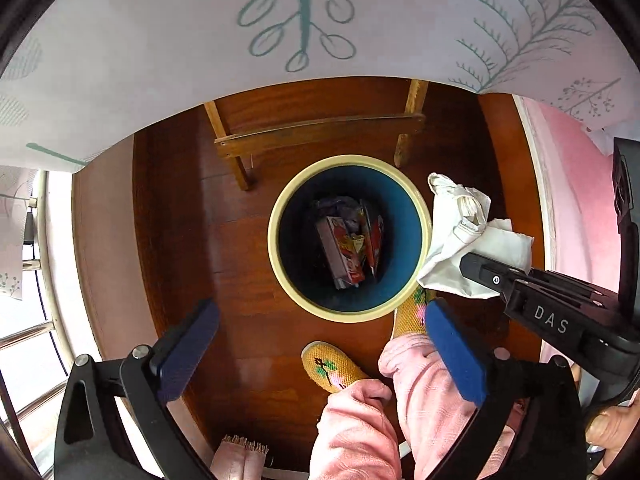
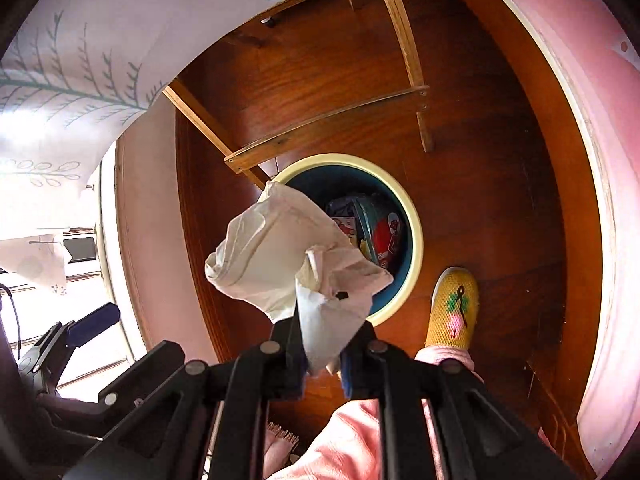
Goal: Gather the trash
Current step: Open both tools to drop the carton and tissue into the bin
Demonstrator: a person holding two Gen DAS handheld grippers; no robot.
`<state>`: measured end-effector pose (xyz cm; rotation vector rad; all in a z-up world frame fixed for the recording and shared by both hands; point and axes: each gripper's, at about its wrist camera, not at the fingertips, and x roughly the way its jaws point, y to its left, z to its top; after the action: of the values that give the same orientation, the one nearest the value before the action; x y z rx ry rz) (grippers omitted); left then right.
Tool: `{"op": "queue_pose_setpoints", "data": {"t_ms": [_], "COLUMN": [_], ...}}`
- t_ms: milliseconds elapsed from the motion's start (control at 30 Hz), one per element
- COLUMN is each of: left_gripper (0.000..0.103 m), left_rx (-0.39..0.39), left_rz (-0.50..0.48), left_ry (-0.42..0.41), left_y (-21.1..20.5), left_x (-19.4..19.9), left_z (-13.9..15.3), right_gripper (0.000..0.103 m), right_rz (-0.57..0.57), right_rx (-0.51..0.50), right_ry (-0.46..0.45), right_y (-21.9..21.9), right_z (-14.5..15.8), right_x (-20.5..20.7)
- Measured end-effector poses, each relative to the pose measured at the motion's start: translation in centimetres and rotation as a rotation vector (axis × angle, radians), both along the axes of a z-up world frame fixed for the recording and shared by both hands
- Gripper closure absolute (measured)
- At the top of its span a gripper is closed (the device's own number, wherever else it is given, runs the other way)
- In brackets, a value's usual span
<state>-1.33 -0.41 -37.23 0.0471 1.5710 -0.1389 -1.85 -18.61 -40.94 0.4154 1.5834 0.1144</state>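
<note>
While my right fingers (image 2: 320, 344) clamp the crumpled paper (image 2: 292, 256) beside the bin (image 1: 349, 160), my left fingers (image 1: 320, 344) gape empty. Released now, it could catch the rim and drop outside.

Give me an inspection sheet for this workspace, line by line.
Surface: dark wooden floor, bare around the bin.
Job's things: round bin, cream rim, holds colourful packaging; crumpled white paper above its edge.
Clutter: fringed pink cloth on the floor.
Grippers: left gripper open, empty, above the bin; right gripper shut on the paper.
Cables: thin dark one at left edge, right wrist view.
Surroundings: leaf-patterned tablecloth, wooden table frame, person's yellow slippers.
</note>
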Motion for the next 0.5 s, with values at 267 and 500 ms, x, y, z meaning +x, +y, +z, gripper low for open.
{"op": "queue_pose_setpoints", "data": {"t_ms": [267,500], "left_gripper": [0.001,0.001], "left_rx": [0.038,0.05], "left_rz": [0.078,0.134], "left_ry": [-0.06,-0.102], "left_y": [2.2,3.6], "left_x": [-0.2,-0.5], "left_z": [1.4,3.3], "right_gripper": [0.072,0.046], "right_rz": [-0.002,0.018], "right_rx": [0.034,0.026], "right_ry": [-0.021,-0.064], "right_y": [0.6,1.8], "right_z": [0.4,1.9], "right_x": [0.5,0.6]}}
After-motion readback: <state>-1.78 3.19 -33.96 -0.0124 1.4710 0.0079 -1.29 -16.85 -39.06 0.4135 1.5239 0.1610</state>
